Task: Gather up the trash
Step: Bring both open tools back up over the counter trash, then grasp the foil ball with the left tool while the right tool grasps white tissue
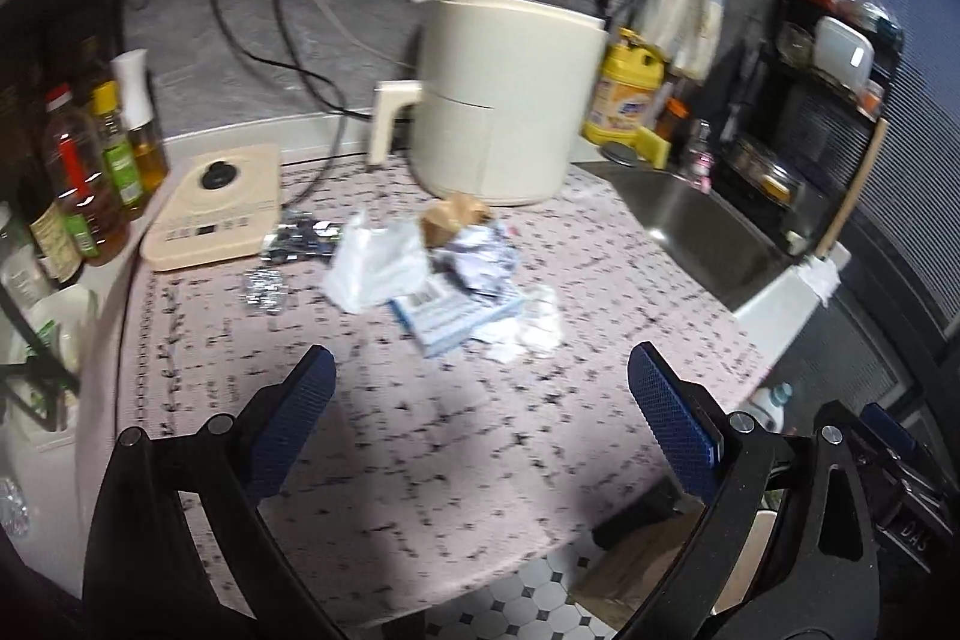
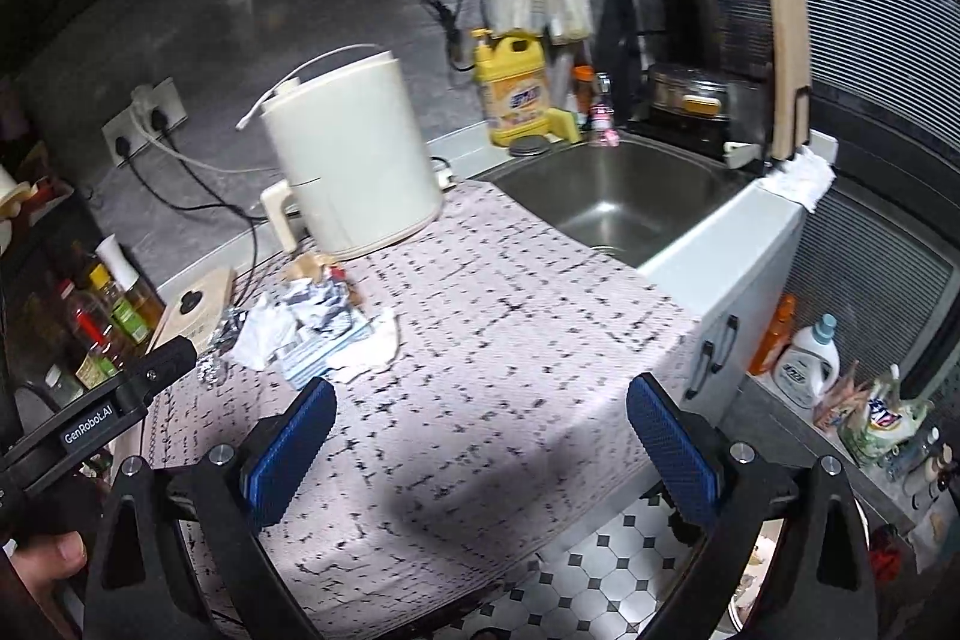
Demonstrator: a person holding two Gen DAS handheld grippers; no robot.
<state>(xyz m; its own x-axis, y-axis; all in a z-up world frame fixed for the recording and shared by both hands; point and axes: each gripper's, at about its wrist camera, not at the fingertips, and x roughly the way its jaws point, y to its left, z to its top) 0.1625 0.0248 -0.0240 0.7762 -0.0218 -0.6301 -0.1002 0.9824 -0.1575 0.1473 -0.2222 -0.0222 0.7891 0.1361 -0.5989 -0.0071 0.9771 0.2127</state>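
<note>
The trash pile (image 1: 444, 274) of crumpled paper and wrappers sits on the tabletop (image 1: 420, 430), just in front of the cream pot (image 1: 504, 100). Your left gripper (image 1: 480, 430) is wide open and holds nothing. Your right gripper (image 2: 480, 451) is the same. Both point at the tabletop, probably so you can reach in.

The near half of the table (image 1: 456, 460) lies bare, open for either claw. Farther back, the trash pile (image 1: 432, 274) sits just before the cream fryer (image 1: 504, 100), bottles (image 1: 90, 172) crowd the left, and the sink (image 2: 624, 196) drops away right; cords behind look blurred.
</note>
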